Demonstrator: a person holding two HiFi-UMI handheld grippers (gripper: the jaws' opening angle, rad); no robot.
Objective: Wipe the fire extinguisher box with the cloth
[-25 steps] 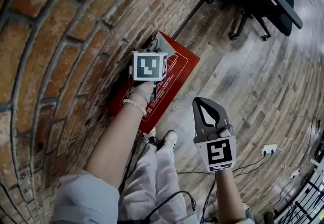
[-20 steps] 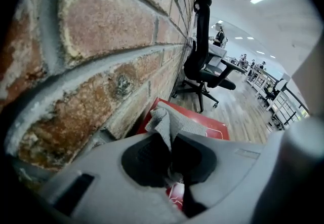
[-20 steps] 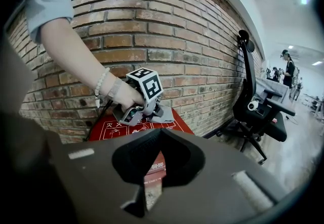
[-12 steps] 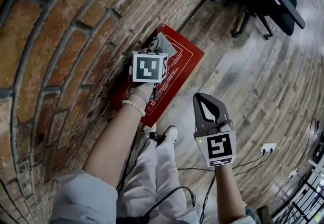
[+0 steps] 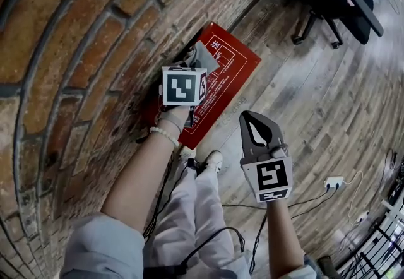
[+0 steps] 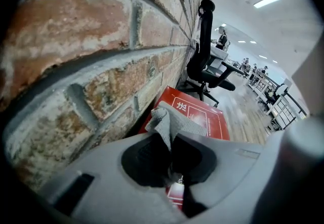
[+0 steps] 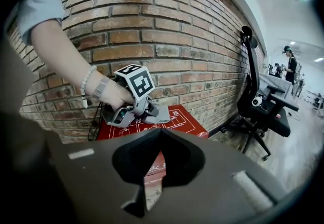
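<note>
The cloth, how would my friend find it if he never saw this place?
Start at the big brick wall and look down to the red box at its foot, on the wooden floor. Over the box's wall side, the left gripper pinches the cloth. It is the only soft, grey, crumpled thing against all that red.

Floor (image 5: 303, 82): worn grey-brown wood planks. Standing on it: one red fire extinguisher box (image 5: 227, 69) (set against the brick wall (image 5: 76, 50)); one black office chair (image 5: 334, 3); one white plug block (image 5: 334, 183) with cables (image 5: 357, 178); the person's pale shoes (image 5: 213, 159).
</note>
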